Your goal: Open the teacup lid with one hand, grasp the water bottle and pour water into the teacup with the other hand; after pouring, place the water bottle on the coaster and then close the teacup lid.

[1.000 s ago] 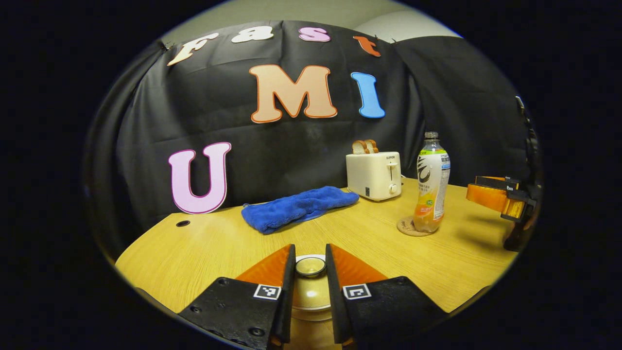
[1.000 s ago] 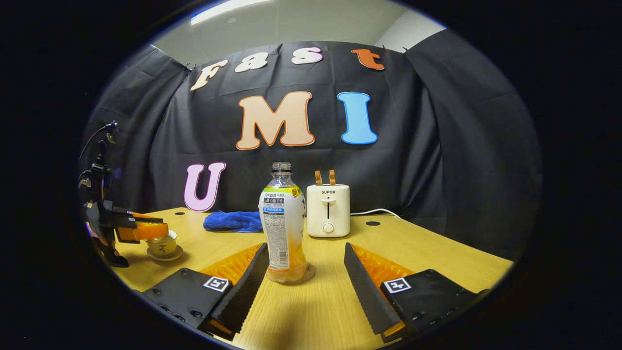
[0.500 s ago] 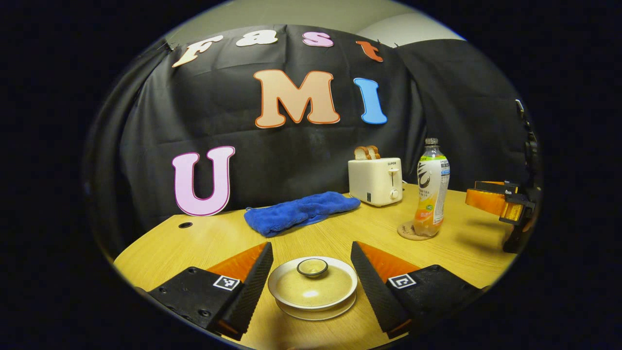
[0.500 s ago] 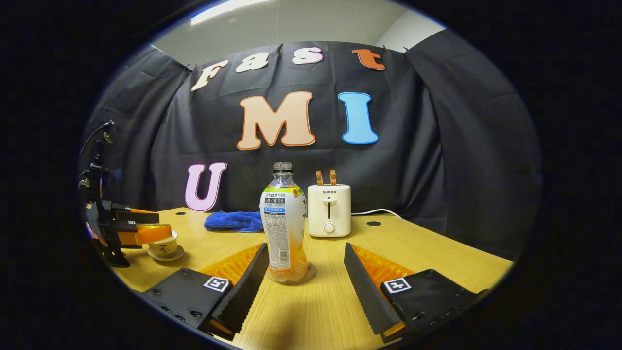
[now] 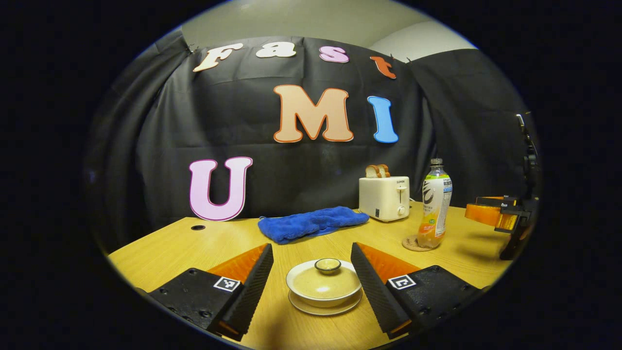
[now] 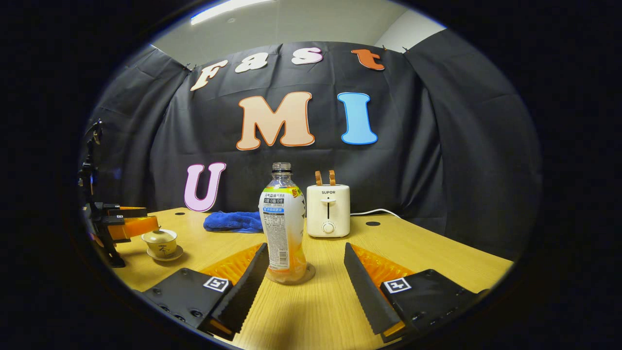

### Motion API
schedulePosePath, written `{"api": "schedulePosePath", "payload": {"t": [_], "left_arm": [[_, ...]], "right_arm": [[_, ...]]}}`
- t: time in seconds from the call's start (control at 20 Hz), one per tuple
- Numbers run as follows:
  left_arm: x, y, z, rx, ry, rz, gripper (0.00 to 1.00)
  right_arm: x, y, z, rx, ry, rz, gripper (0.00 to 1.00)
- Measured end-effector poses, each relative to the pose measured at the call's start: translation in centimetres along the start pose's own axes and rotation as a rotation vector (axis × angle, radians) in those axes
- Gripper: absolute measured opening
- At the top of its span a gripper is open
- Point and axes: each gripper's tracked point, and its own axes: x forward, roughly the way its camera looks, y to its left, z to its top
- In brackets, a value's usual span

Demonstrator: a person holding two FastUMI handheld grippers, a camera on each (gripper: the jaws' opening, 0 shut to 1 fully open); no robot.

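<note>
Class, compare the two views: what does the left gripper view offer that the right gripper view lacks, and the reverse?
Left gripper view: the lid seen from above, in front of the open left claw. Right gripper view: a cord, a ceiling light, the open right claw facing the bottle. Shared: teacup, bottle on its coaster, toaster, blue cloth.

The lidded cream teacup sits on its saucer; the capless water bottle stands upright on the coaster.

We see our right gripper spread wide, the water bottle upright on its coaster between the fingers, touching neither.
</note>
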Motion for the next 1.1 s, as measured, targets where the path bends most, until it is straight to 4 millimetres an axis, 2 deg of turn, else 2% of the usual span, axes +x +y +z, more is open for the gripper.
{"api": "schedulePosePath", "payload": {"t": [0.5, 0.65, 0.7, 0.75, 1.0, 1.05, 1.1], "left_arm": [[-2.3, 3.0, 0.0, -0.014, 0.004, 0.162, 0.94], [-2.5, 3.3, -0.1, -0.013, 0.007, 0.188, 0.94], [-2.5, 3.3, -0.1, -0.013, 0.007, 0.188, 0.94], [-2.5, 3.3, -0.1, -0.013, 0.007, 0.188, 0.94], [-2.9, 4.3, -0.2, -0.012, 0.009, 0.237, 0.92], [-3.0, 4.7, -0.2, -0.010, 0.010, 0.259, 0.92], [-3.1, 5.0, -0.2, -0.010, 0.010, 0.279, 0.92]], "right_arm": [[0.0, -0.5, 0.1, -0.001, 0.000, -0.024, 0.98], [0.0, -0.8, 0.1, -0.002, -0.001, -0.042, 0.98], [0.0, -0.9, 0.1, -0.002, 0.000, -0.046, 0.95], [0.0, -1.0, 0.2, -0.003, -0.001, -0.051, 0.98], [-0.1, -2.1, 0.2, -0.005, -0.002, -0.105, 1.00], [-0.1, -1.9, 0.2, -0.005, -0.004, -0.105, 0.92], [-0.1, -2.0, 0.3, -0.005, -0.004, -0.105, 0.92]]}}
